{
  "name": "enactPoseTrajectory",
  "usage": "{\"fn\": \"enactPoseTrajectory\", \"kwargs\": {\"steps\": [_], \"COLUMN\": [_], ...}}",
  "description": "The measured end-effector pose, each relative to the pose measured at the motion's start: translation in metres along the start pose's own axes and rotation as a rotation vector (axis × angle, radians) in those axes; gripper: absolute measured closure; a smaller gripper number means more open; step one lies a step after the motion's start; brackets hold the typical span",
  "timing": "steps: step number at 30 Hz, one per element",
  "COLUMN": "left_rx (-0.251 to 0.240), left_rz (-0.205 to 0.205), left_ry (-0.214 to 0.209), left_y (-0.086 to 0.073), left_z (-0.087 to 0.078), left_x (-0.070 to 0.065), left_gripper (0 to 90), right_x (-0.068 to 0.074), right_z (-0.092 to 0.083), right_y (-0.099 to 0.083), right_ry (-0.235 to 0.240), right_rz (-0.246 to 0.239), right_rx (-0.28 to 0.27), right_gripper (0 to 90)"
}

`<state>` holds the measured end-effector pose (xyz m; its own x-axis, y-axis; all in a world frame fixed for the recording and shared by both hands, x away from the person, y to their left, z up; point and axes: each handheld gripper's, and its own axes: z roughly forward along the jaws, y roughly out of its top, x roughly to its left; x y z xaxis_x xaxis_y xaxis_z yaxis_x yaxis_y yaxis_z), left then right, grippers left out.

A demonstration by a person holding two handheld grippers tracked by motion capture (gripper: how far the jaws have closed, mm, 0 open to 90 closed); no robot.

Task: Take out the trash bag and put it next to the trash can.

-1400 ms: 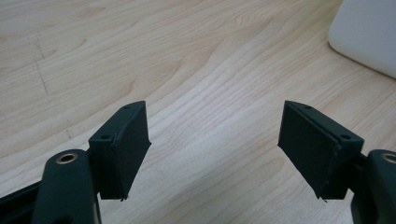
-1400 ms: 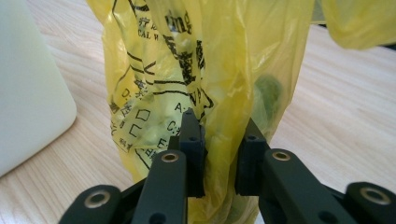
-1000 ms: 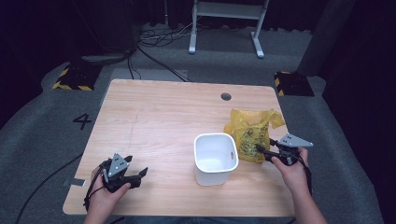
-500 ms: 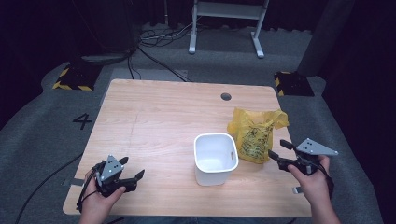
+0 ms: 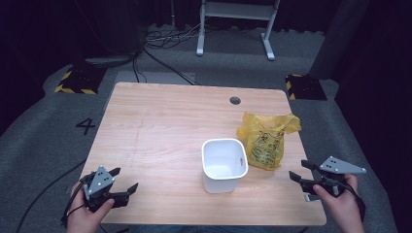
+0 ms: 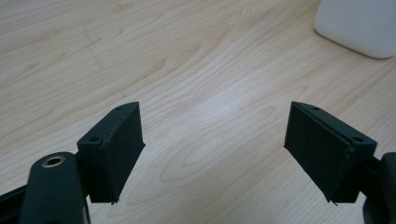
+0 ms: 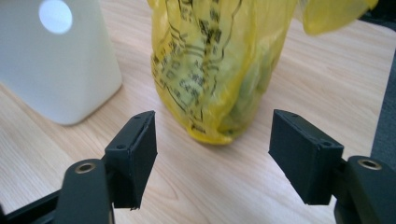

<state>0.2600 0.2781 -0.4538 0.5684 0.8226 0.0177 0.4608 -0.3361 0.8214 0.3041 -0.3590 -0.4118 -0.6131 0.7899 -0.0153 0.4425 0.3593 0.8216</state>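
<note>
A yellow plastic bag [image 5: 265, 138] with black print stands on the wooden table [image 5: 160, 126], right beside a white open-topped bin [image 5: 223, 162]. My right gripper [image 5: 297, 170] is near the table's front right corner, a short way from the bag. Its jaws have just been opening and have nothing between them. In the right gripper view the bag [image 7: 219, 65] stands just beyond the open gripper [image 7: 212, 158], with the bin [image 7: 56, 60] at the left. My left gripper [image 5: 124, 178] is at the front left, its jaws just opened wider over bare wood [image 6: 215, 149]. The bin's corner [image 6: 359, 25] shows far off.
A round cable hole [image 5: 235, 100] sits near the table's far edge. Beyond the table are a white metal stand [image 5: 233, 29], floor cables [image 5: 160, 53] and yellow-black striped blocks [image 5: 77, 80] [image 5: 303, 85]. Grey carpet surrounds the table.
My right gripper has drawn back from the bag toward the front right corner and opened wider. My left gripper has shifted left toward the front edge.
</note>
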Motion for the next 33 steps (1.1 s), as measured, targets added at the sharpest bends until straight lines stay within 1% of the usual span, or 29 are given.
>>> {"fn": "enactPoseTrajectory", "kwargs": {"steps": [1,3,4,6,7,8,9,11,12,13,16,18,19,20,21,23,27,30,32,33], "left_rx": [0.003,0.025,0.035,0.061,0.065,0.075,0.075,0.103,0.125,0.135,0.149,0.162,0.162,0.176,0.189,0.203,0.205,0.218,0.213,0.209], "left_rz": [-0.002,0.003,0.017,0.031,0.040,0.042,0.042,0.039,0.040,0.037,0.037,0.020,0.020,0.016,0.011,0.015,-0.009,-0.019,-0.033,-0.047], "left_ry": [-0.002,-0.005,-0.002,-0.015,-0.017,-0.017,-0.017,-0.023,-0.015,-0.012,-0.001,0.009,0.009,0.017,0.018,0.027,0.029,0.033,0.026,0.024], "left_y": [-0.002,-0.004,-0.005,-0.010,-0.011,-0.013,-0.013,-0.018,-0.022,-0.023,-0.027,-0.031,-0.031,-0.033,-0.034,-0.035,-0.039,-0.043,-0.044,-0.045], "left_z": [0.000,-0.001,-0.001,0.001,0.002,0.004,0.004,0.008,0.010,0.011,0.013,0.015,0.015,0.016,0.016,0.017,0.018,0.020,0.021,0.022], "left_x": [0.003,0.009,0.012,0.019,0.021,0.023,0.023,0.027,0.031,0.032,0.036,0.040,0.040,0.042,0.043,0.046,0.052,0.056,0.058,0.059], "left_gripper": [19.2,19.2,19.3,19.6,19.6,19.5,19.4,18.7,18.2,18.2,18.8,18.6,18.3,18.1,18.1,18.0,17.9,17.9,17.4,17.3], "right_x": [-0.002,-0.003,-0.005,-0.009,-0.011,-0.012,-0.012,-0.015,-0.017,-0.018,-0.020,-0.022,-0.022,-0.022,-0.022,-0.022,-0.022,-0.022,-0.023,-0.023], "right_z": [-0.001,-0.001,-0.001,0.001,0.002,0.003,0.003,0.007,0.010,0.011,0.015,0.021,0.023,0.025,0.027,0.031,0.037,0.042,0.045,0.047], "right_y": [-0.006,-0.009,-0.012,-0.022,-0.025,-0.027,-0.027,-0.034,-0.039,-0.040,-0.045,-0.051,-0.053,-0.055,-0.056,-0.060,-0.064,-0.067,-0.068,-0.069], "right_ry": [-0.005,-0.006,-0.011,-0.017,-0.015,-0.014,-0.014,-0.019,-0.025,-0.024,-0.024,-0.035,-0.045,-0.050,-0.050,-0.045,-0.043,-0.044,-0.047,-0.049], "right_rz": [0.004,0.007,0.006,0.010,0.014,0.018,0.018,0.023,0.024,0.026,0.030,0.026,0.028,0.028,0.034,0.045,0.056,0.072,0.090,0.100], "right_rx": [0.004,0.007,0.015,0.034,0.040,0.044,0.044,0.060,0.073,0.077,0.085,0.112,0.121,0.126,0.129,0.132,0.150,0.146,0.136,0.130], "right_gripper": [31.1,30.8,30.5,29.6,29.3,28.8,28.8,28.1,27.1,26.7,26.2,24.9,24.7,24.3,24.0,23.5,22.3,21.3,20.5,20.1]}}
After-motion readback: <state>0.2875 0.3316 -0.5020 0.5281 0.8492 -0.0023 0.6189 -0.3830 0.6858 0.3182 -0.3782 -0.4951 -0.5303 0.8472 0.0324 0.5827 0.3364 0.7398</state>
